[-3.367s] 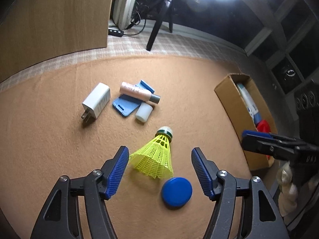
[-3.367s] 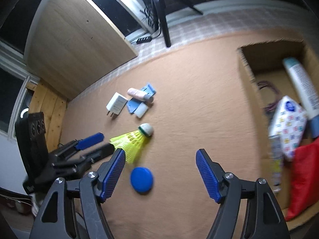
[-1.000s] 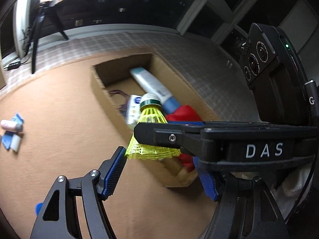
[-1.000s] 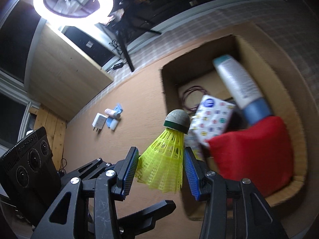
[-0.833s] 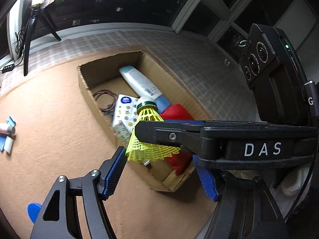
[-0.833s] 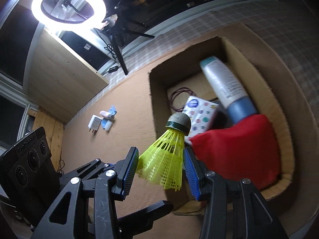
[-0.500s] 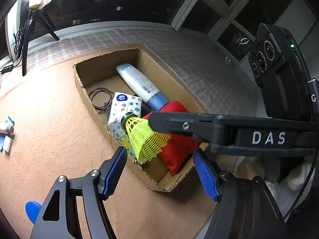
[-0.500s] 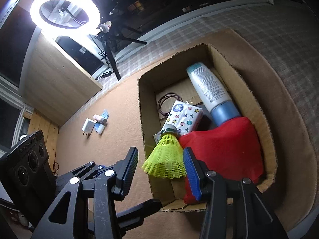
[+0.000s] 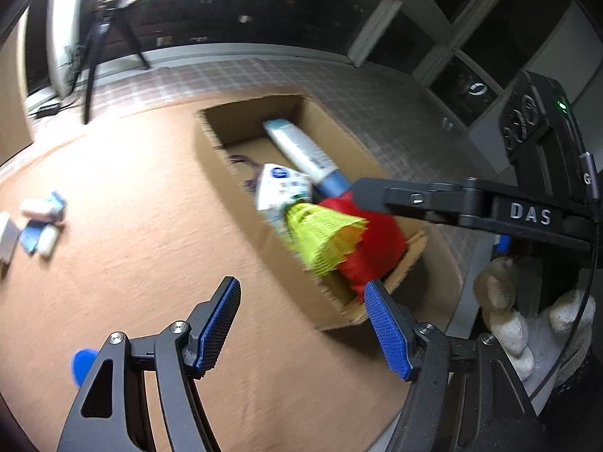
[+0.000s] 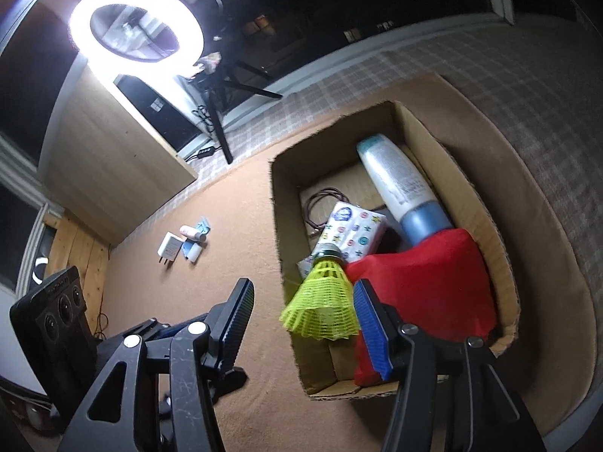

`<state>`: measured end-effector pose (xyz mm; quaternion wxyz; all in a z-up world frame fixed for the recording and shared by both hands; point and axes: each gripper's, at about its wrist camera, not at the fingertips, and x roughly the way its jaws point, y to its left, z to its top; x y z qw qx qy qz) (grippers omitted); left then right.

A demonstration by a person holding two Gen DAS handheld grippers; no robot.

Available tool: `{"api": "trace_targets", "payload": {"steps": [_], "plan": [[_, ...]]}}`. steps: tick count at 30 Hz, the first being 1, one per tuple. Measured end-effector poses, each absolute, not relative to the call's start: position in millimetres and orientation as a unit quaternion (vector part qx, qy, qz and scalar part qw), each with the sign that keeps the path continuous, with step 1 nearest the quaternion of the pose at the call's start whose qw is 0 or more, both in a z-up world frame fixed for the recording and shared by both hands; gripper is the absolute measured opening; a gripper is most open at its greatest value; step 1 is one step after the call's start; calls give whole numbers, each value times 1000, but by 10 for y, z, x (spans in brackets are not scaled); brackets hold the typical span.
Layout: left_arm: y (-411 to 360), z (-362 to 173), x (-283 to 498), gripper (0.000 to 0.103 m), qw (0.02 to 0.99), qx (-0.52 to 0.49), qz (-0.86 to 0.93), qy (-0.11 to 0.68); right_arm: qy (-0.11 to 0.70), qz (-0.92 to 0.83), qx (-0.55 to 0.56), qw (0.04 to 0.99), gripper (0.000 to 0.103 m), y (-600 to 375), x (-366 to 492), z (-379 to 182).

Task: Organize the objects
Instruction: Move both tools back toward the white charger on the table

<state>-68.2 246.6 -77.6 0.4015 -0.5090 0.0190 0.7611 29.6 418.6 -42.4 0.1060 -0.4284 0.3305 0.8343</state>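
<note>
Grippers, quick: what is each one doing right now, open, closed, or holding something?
Left gripper: open, nothing between its fingers.
Right gripper: jaws opening, letting go of the yellow shuttlecock over the cardboard box.

i can read only one word: "das", in pale capital letters, on the side of the right gripper's (image 9: 529, 214) black arm where it crosses the right of my left wrist view. the printed pack (image 10: 352, 231) in the box (image 10: 280, 203) carries a round blue logo near its top, too small and blurred for me to read. the white bottle (image 10: 395, 177) beside it has lines of fine print on its label, which i cannot read either.
</note>
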Motion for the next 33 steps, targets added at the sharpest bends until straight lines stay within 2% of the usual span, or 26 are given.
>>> {"api": "trace_targets", "payload": {"steps": [7,21,33], "plan": [[1807,-795,-809,72,349,-513,784,-2,276,854,-434,77,51,3819,94,-386],[475,-797,-1454,72,225,-514,826,-47,282,834,-474,12,51,3418,-780,-474],[122,-1005,-2558,70,159,-530,832,-49,224,819,-529,-2,51,3092,-2133,-774]]}}
